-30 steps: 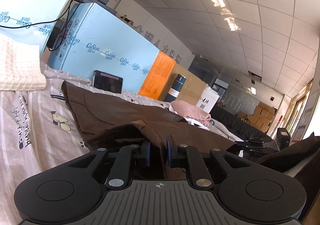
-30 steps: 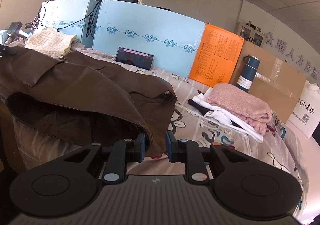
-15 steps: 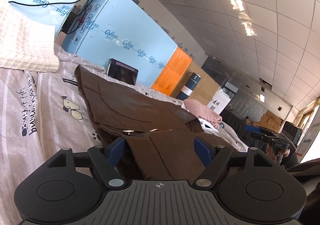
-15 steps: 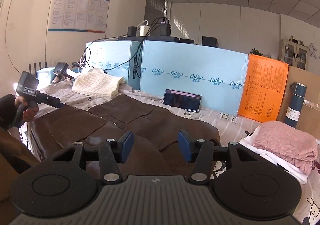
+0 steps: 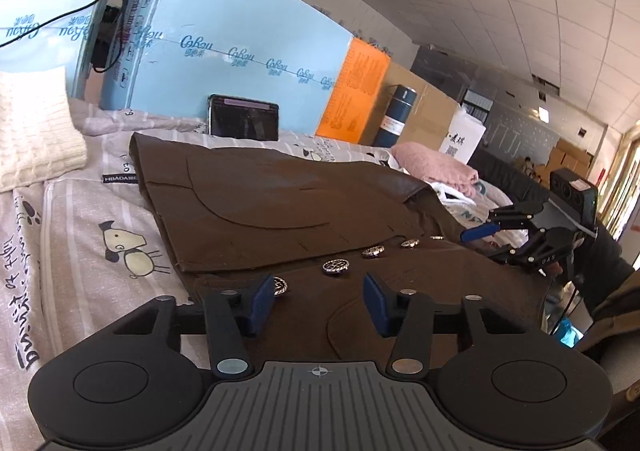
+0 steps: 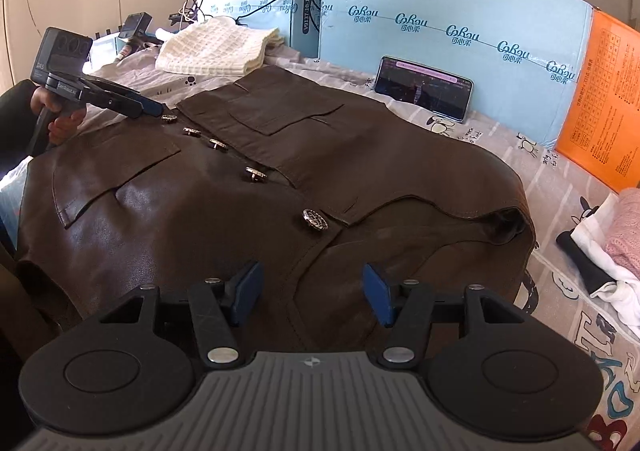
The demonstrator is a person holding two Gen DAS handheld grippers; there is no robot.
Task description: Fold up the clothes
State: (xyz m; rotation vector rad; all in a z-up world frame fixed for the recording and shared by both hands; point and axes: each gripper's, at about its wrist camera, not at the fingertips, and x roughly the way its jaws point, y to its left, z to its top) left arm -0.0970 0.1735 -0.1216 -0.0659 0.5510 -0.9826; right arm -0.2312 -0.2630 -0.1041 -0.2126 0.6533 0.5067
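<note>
A dark brown leather jacket point(image 5: 280, 203) with several silver buttons point(image 5: 335, 266) lies spread flat on the patterned bedsheet; it also shows in the right wrist view point(image 6: 280, 179). My left gripper point(image 5: 318, 305) is open and empty, hovering over one end of the jacket. My right gripper point(image 6: 312, 293) is open and empty over the opposite end, near the collar. Each gripper shows in the other's view: the right one point(image 5: 486, 231) and the left one point(image 6: 146, 107), both at the jacket's edge.
A cream knitted cloth point(image 6: 216, 47) lies at the bed's far corner. A pink sweater on white and black clothes point(image 6: 624, 239) lies to the side. A phone point(image 6: 424, 87), blue foam boards point(image 6: 440, 11), an orange board point(image 6: 604, 103) and a flask point(image 5: 396, 115) line the back.
Both grippers were shut on the lifted, bunched jacket a second ago. They opened and let it go; it now lies spread flat with the buttons up.
</note>
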